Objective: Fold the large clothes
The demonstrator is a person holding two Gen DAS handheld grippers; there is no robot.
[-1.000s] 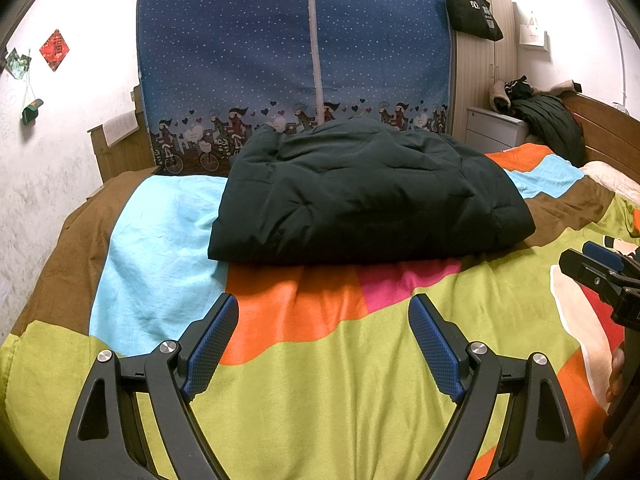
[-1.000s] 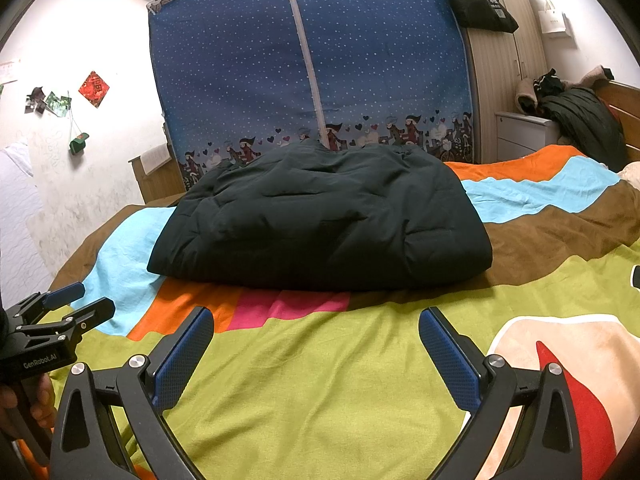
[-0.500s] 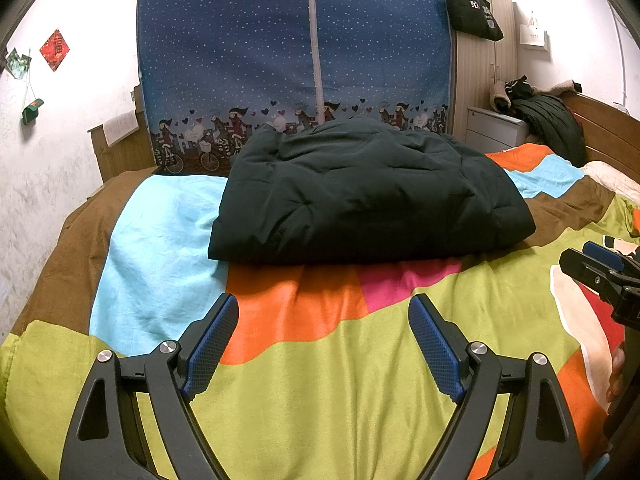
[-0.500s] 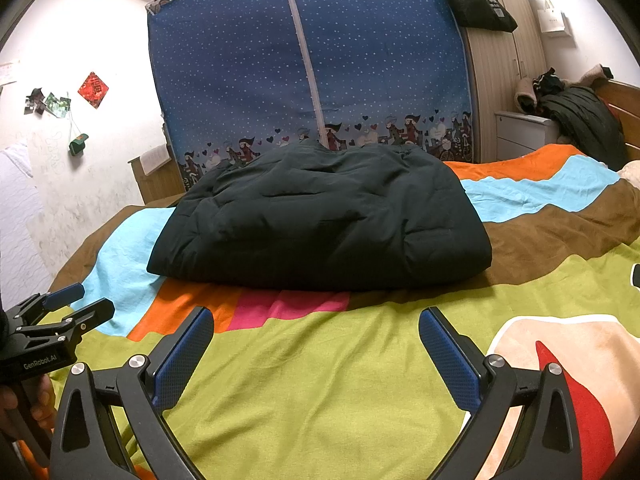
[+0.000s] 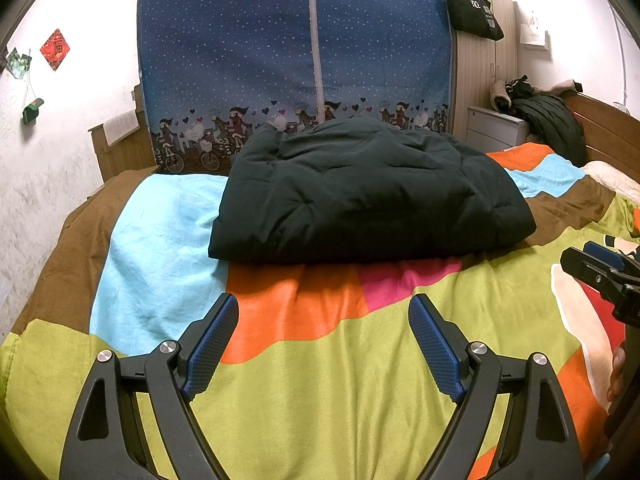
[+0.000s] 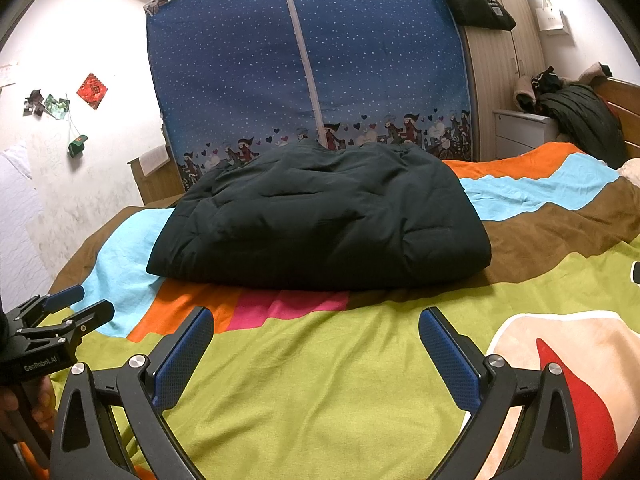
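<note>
Left wrist view: nothing has changed over the last second, the bed bearing the folded dark coat beyond my left gripper and right gripper, both released and empty, so folding looks finished.

The folded coat hides the wardrobe's lower edge and the bedspread beneath it. At right frame edge, the right gripper is cut off; the hand below shows only fingertips. Tote bag lettering is too small to read.
</note>
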